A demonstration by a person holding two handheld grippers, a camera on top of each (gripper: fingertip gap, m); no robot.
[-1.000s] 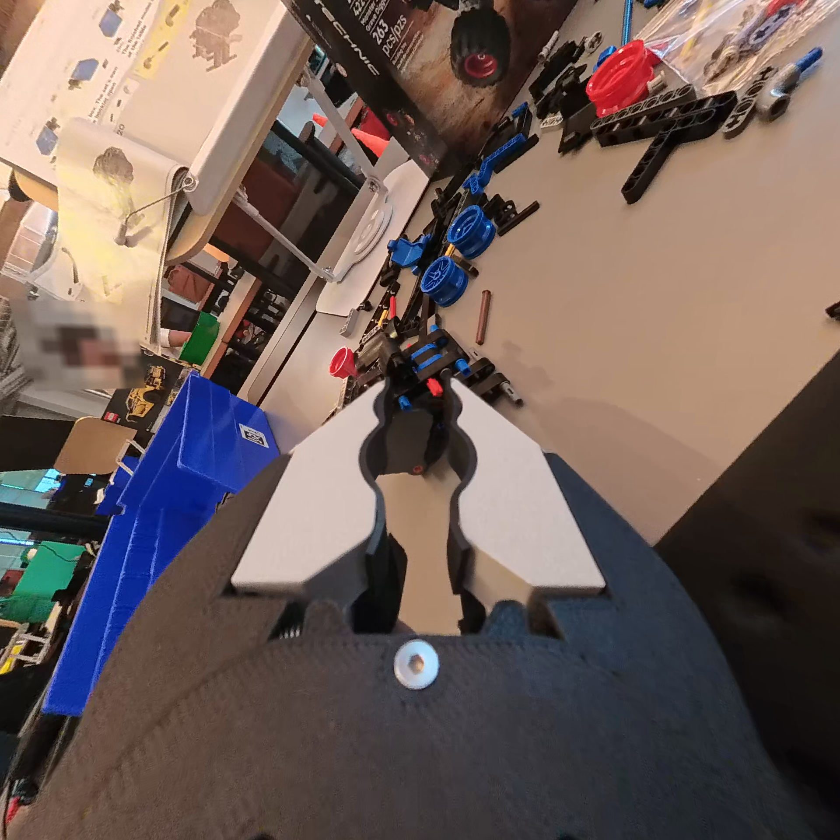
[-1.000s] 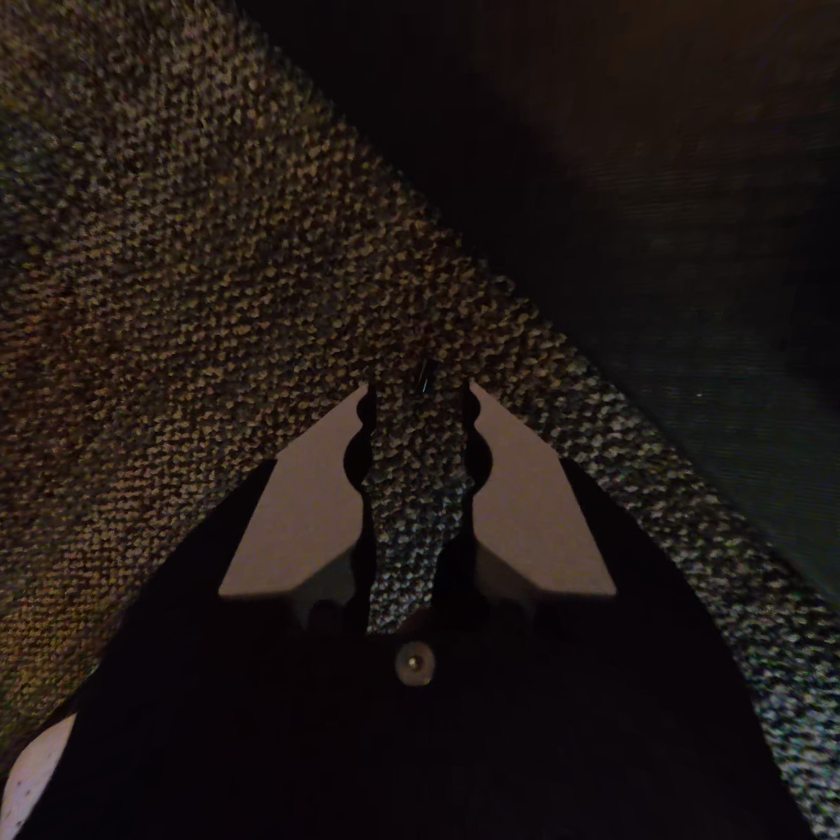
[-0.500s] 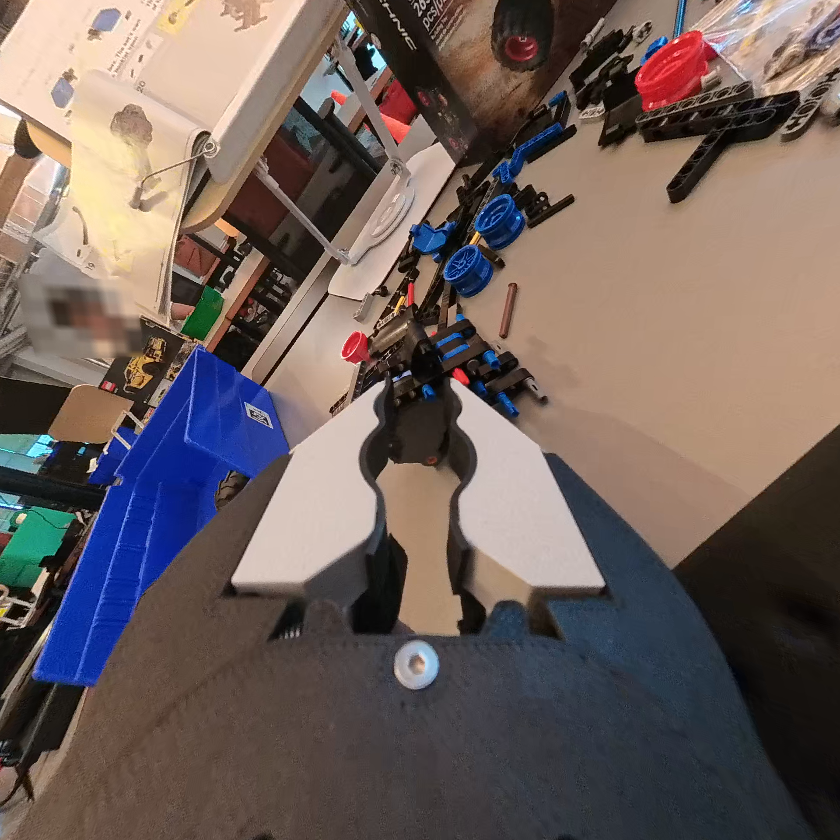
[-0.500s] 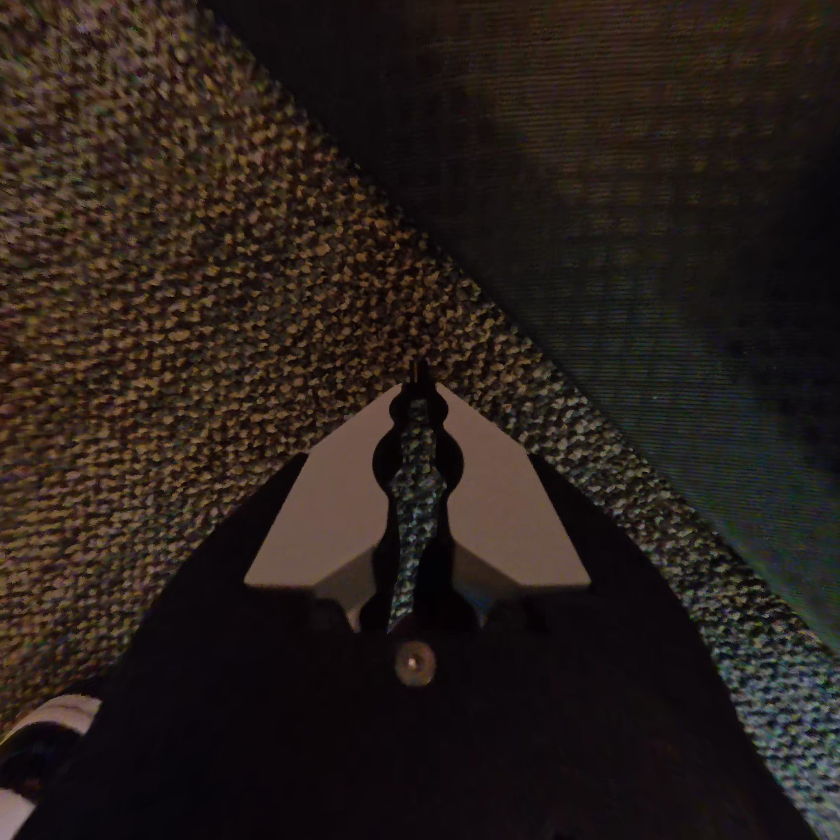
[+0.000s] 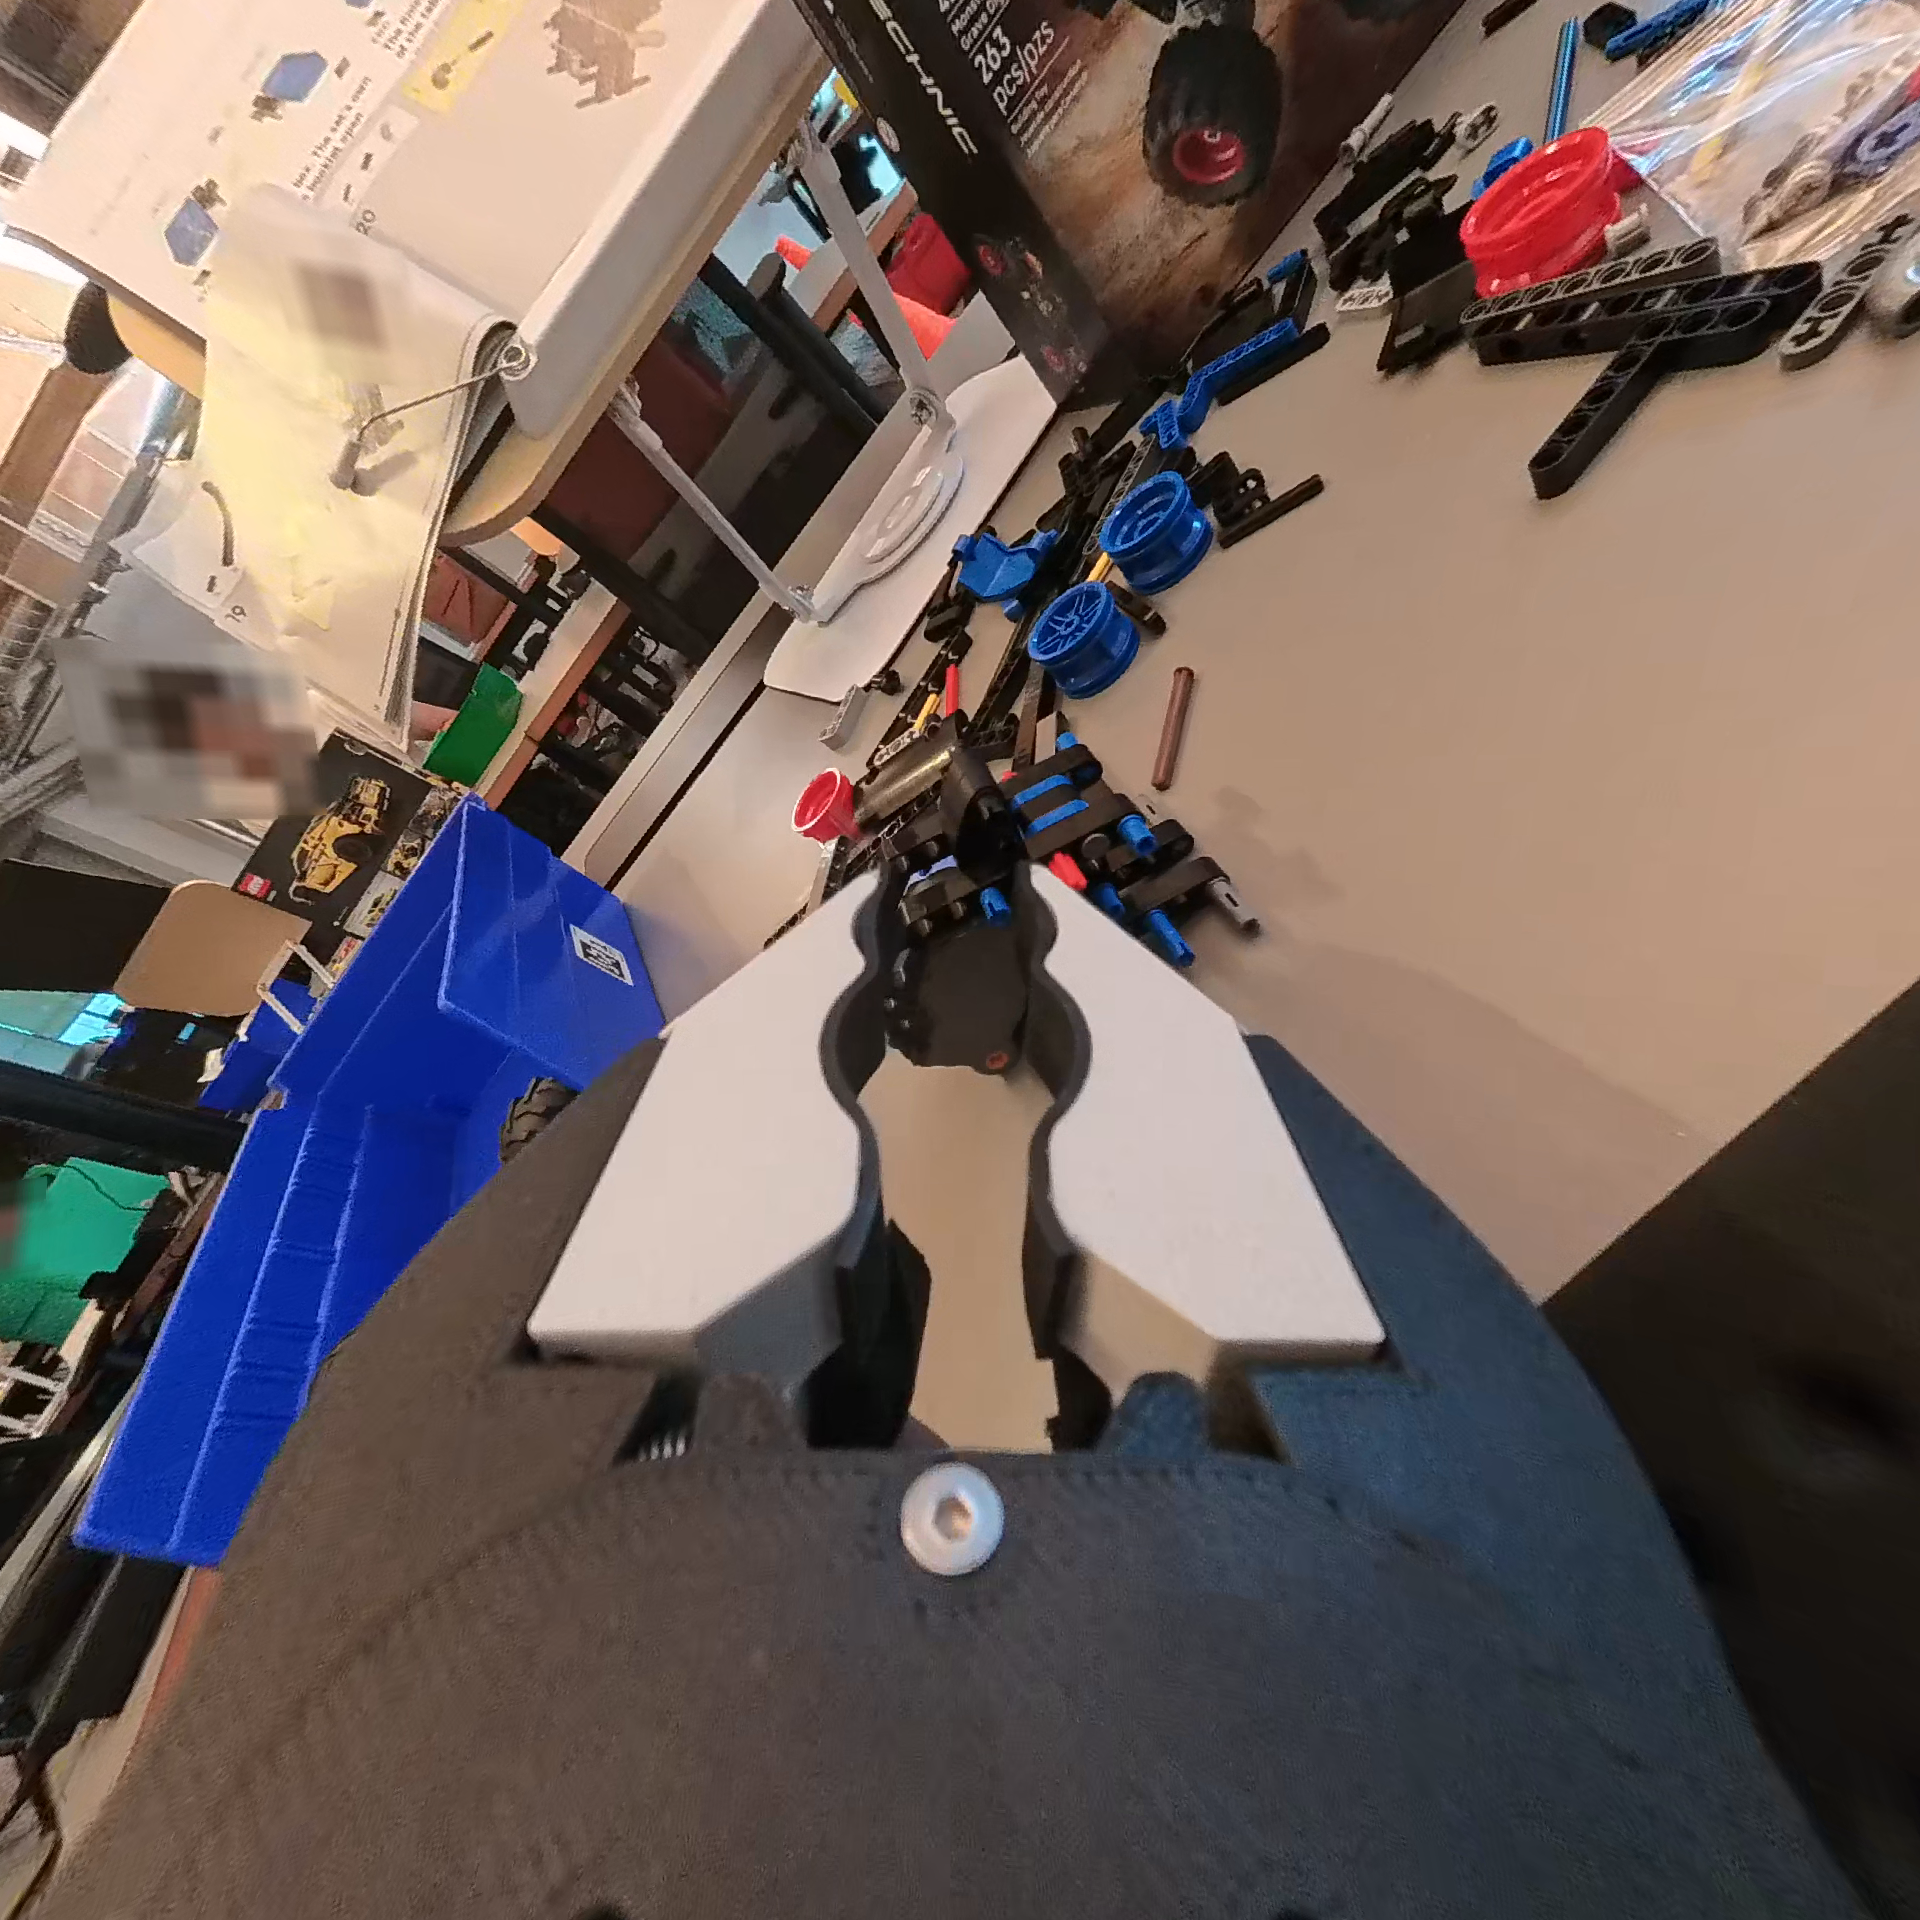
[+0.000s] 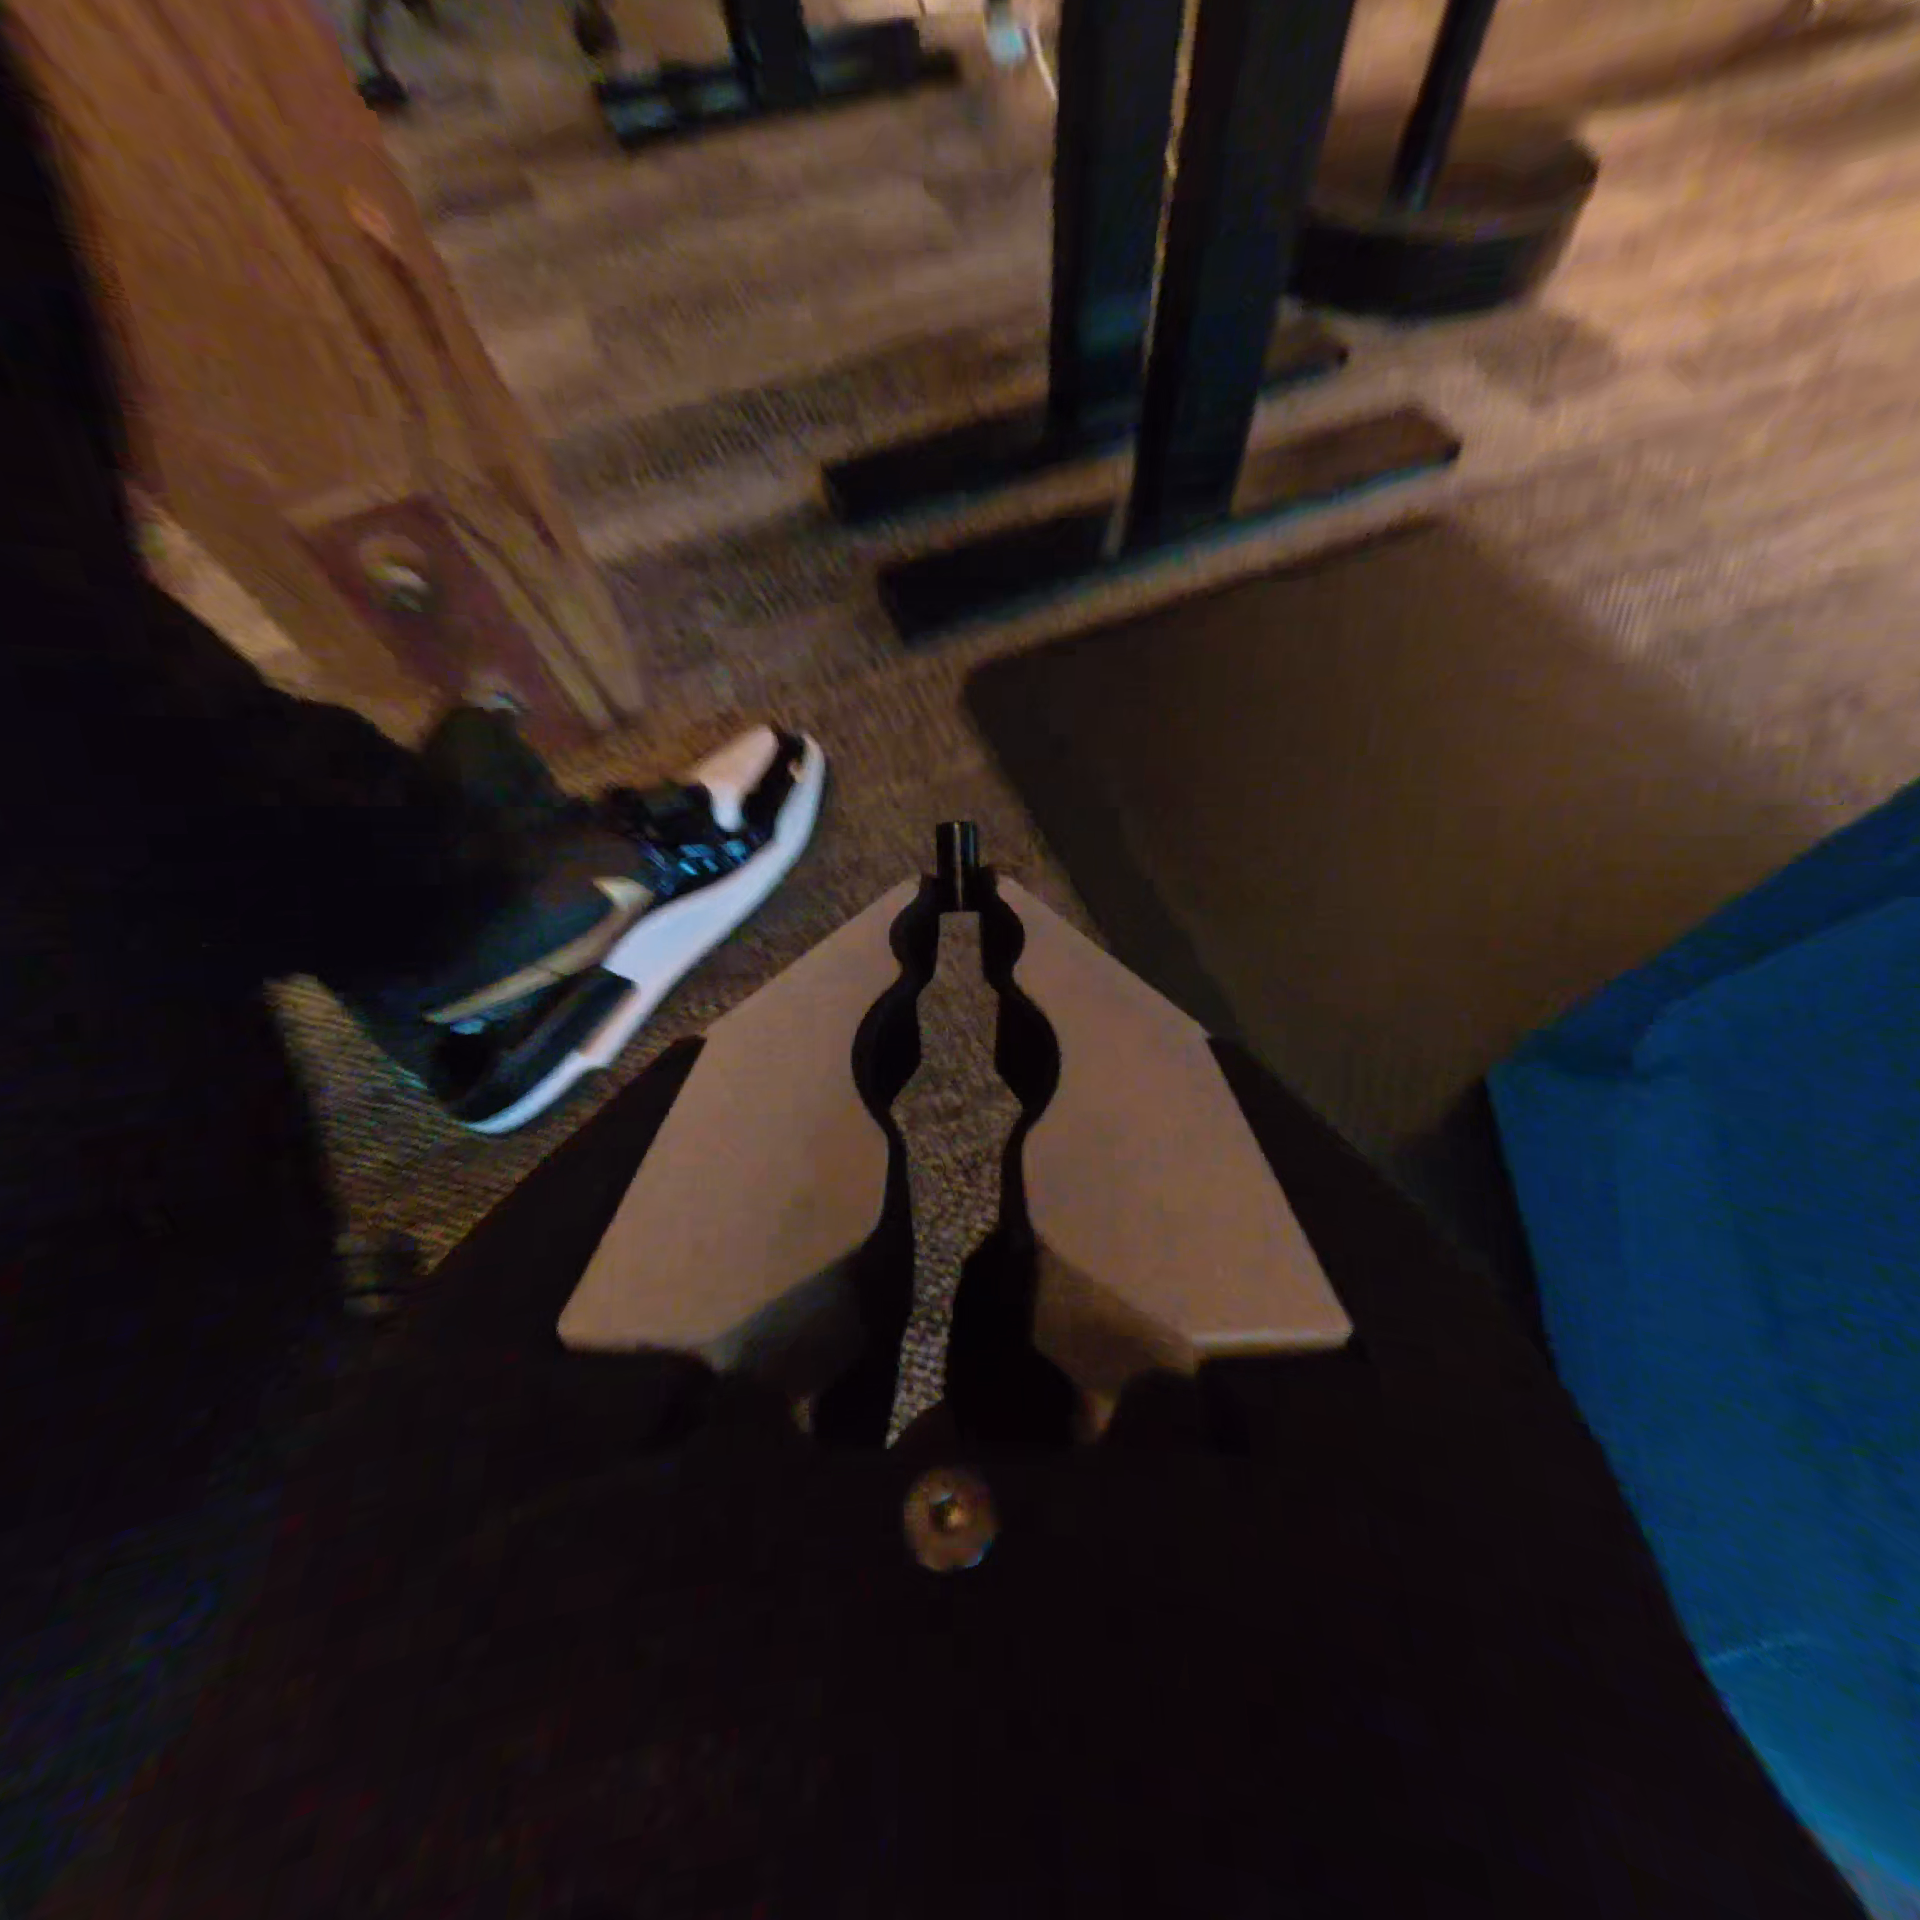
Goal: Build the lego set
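My right gripper is down below the table, over the carpet, pinching a small black pin whose long axis runs straight out past my fingertips. My left gripper is up at the table, clamped on the black chassis assembly. Beyond that assembly lie two blue wheels, farther off the red wheel. I judge the pin must rise to the chassis.

Left wrist view: bright, sharp, even light on the bench; wide-angle bending at the edges. Right wrist view: dim, warm, motion-blurred floor, foreground in deep shadow.
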